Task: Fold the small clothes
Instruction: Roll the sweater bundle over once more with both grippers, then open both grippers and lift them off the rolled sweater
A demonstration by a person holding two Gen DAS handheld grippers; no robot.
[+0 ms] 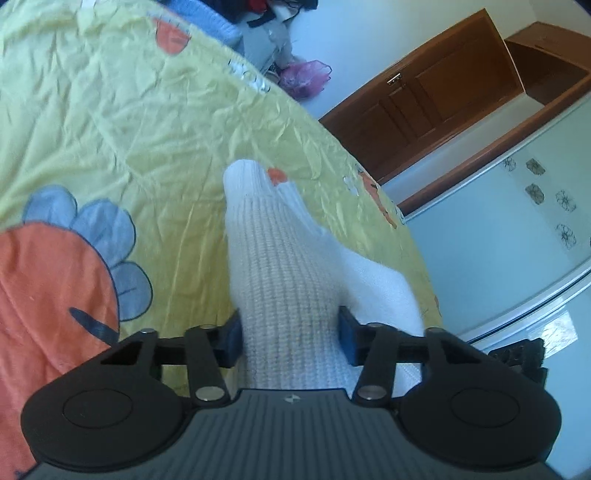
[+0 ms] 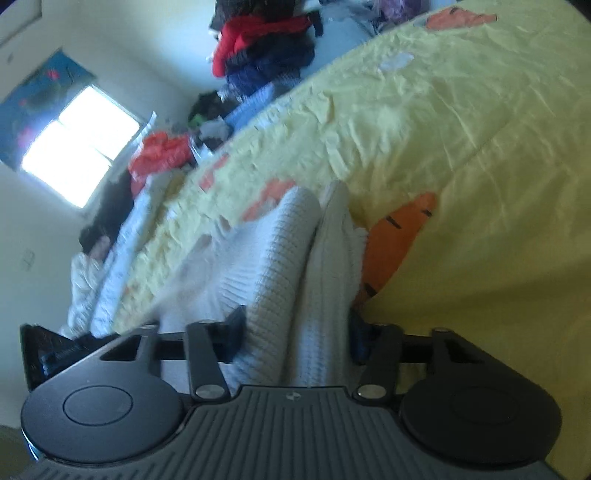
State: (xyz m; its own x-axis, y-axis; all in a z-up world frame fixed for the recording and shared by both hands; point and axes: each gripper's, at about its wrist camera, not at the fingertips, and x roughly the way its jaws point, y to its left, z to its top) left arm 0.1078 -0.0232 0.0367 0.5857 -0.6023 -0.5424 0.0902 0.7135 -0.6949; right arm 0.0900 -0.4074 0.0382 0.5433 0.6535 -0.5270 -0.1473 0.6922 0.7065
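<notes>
My left claw (image 1: 290, 338) held a white sock (image 1: 280, 266) tight, and my right claw (image 2: 295, 332) squeezed the white sock (image 2: 291, 266) too, above the yellow blanket (image 1: 110, 129)

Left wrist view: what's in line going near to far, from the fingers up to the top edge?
Left gripper → white ribbed knit sock between its fingers → crinkled yellow bedspread with orange and blue flower print → heap of mixed clothes.

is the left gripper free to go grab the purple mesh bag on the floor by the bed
Probably not as things stand: the left gripper is shut on the white ribbed knit sock, and the purple mesh bag lies beyond the yellow bedspread's far edge.
</notes>
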